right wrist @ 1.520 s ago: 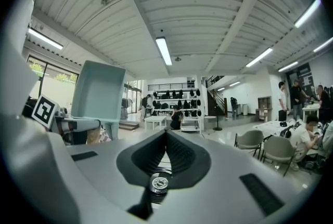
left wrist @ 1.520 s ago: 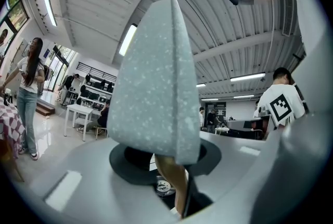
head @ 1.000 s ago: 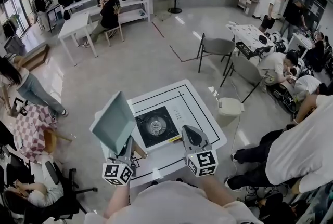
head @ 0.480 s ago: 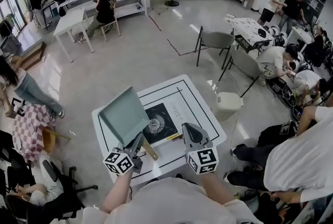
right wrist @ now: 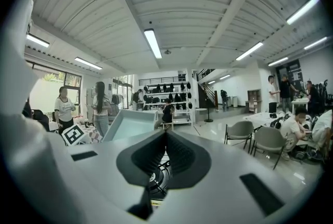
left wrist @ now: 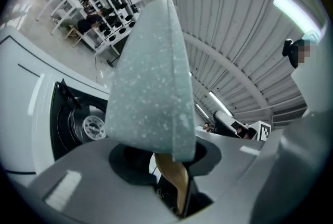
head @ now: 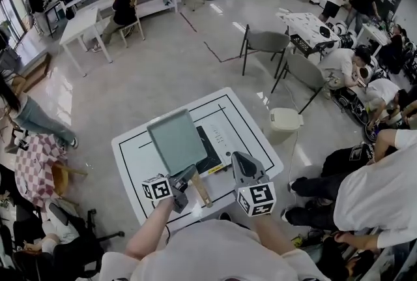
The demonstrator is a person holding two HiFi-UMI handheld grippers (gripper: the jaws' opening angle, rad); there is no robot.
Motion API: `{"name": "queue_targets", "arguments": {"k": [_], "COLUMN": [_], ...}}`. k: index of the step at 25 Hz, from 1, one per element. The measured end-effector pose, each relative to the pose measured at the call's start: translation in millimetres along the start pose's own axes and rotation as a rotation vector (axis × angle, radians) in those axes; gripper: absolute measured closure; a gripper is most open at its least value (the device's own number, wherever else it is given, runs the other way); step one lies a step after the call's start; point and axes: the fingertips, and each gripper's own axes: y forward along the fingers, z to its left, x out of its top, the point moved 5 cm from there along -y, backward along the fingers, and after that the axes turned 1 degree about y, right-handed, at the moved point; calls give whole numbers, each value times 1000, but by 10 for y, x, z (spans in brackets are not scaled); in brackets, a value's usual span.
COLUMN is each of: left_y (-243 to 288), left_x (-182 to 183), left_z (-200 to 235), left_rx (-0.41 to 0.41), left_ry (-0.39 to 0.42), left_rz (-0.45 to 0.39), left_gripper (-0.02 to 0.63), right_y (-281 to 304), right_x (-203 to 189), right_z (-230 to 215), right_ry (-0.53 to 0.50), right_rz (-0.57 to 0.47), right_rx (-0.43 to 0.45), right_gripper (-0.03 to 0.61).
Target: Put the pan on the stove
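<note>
The pan (head: 177, 141) is a square grey-green one with a wooden handle (head: 200, 190). It hangs tilted above the white table (head: 130, 149) and covers most of the black stove (head: 213, 150). My left gripper (head: 186, 180) is shut on the handle. In the left gripper view the pan (left wrist: 151, 77) rises over the jaws, the handle (left wrist: 174, 181) sits between them, and the stove burner (left wrist: 78, 125) lies at the left. My right gripper (head: 241, 159) hovers by the stove's right edge, shut and holding nothing. In the right gripper view, the right gripper (right wrist: 165, 140) sits above the burner (right wrist: 158, 179), with the pan (right wrist: 130, 123) to its left.
A cream stool (head: 285, 119) stands just right of the table, with grey chairs (head: 264, 44) beyond it. A person in white (head: 381, 185) sits close at the right. More people and tables ring the room.
My left gripper has carried the pan rightwards, from the table's left side to above the stove, which it now mostly hides. The right gripper has stayed put.
</note>
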Motion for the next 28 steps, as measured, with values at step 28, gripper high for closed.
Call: {"name": "queue_targets", "arguments": {"k": [28], "left_y": [461], "left_x": [-630], "left_z": [709], "left_rx": [-92], "left_ry": [-556], "left_rz": [214], "left_gripper": [485], "right_y": [91], "right_x": [-148], "right_z": [-225], "right_ry": [20], "right_rz": [57], "right_rx": [-73], "right_gripper": [569]}}
